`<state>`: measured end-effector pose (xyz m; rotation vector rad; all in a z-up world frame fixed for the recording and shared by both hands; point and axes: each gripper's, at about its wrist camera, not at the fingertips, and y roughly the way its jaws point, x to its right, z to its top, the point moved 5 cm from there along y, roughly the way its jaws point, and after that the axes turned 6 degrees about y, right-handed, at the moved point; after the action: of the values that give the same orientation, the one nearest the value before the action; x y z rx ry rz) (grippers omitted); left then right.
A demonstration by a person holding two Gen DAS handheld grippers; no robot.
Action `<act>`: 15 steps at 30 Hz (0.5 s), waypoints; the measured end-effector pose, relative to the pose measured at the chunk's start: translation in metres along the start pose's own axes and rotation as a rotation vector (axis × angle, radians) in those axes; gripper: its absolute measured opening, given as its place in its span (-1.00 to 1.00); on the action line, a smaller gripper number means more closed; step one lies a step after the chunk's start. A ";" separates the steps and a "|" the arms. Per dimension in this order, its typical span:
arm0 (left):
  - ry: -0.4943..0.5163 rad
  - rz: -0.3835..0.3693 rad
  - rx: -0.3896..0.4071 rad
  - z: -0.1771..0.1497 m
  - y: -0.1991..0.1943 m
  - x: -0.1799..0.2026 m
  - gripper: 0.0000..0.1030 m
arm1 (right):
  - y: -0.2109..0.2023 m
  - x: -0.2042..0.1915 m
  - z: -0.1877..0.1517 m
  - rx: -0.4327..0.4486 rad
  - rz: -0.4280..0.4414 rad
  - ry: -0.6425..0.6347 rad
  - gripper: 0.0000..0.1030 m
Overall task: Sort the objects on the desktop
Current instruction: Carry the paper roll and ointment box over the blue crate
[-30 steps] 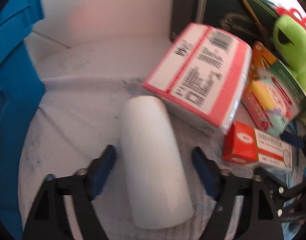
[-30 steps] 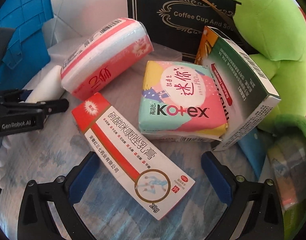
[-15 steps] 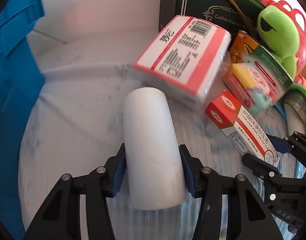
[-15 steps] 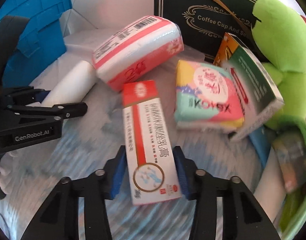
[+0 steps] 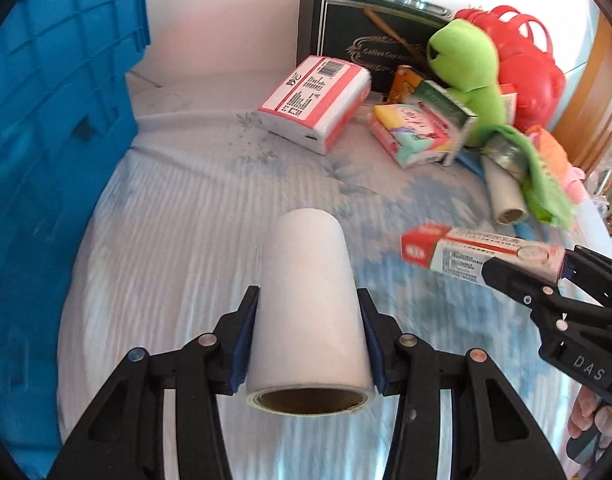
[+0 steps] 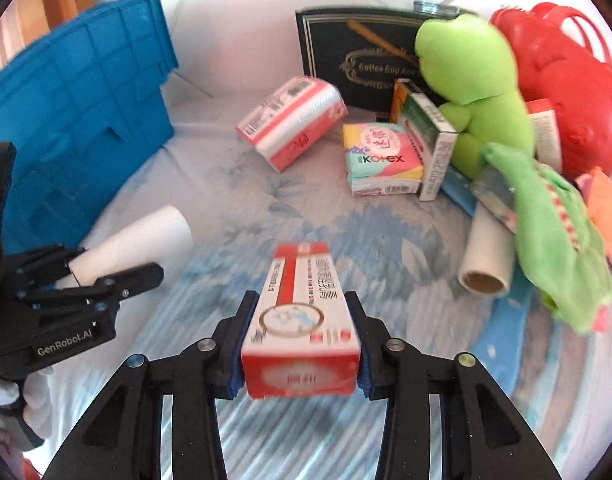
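My left gripper (image 5: 308, 332) is shut on a white roll (image 5: 306, 296) and holds it above the blue-flowered cloth (image 5: 178, 216). My right gripper (image 6: 300, 340) is shut on a red-and-white ointment box (image 6: 300, 320), also lifted. The left gripper with the roll shows in the right wrist view (image 6: 118, 276) at left. The right gripper with the box shows in the left wrist view (image 5: 517, 268) at right.
A blue crate (image 6: 74, 112) stands at left. At the back lie a red-and-white tissue pack (image 6: 292, 120), a Kotex pack (image 6: 381, 156), a green-and-white box (image 6: 425, 140), a black coffee box (image 6: 353, 52), a green frog plush (image 6: 477, 92), a red basket (image 6: 565, 72) and another roll (image 6: 487, 256).
Both grippers closed, the left on the white roll, the right on the ointment box. Both have lifted their objects and pulled back from the pile.
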<state>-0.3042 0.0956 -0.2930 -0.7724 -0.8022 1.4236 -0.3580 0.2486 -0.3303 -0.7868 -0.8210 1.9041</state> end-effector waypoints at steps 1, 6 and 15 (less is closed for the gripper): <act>-0.006 0.002 0.008 -0.007 -0.012 -0.002 -0.11 | -0.017 -0.013 -0.002 0.009 0.003 0.006 -0.21; -0.014 0.034 0.089 -0.016 -0.071 0.007 -0.11 | -0.083 -0.029 -0.015 0.089 0.018 -0.024 -0.21; -0.024 0.128 0.326 -0.012 -0.205 -0.007 -0.11 | -0.191 -0.091 0.001 0.310 0.086 -0.119 -0.21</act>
<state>-0.1849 0.0871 -0.1264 -0.5641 -0.5267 1.6305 -0.2316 0.2395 -0.1612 -0.5302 -0.5496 2.1063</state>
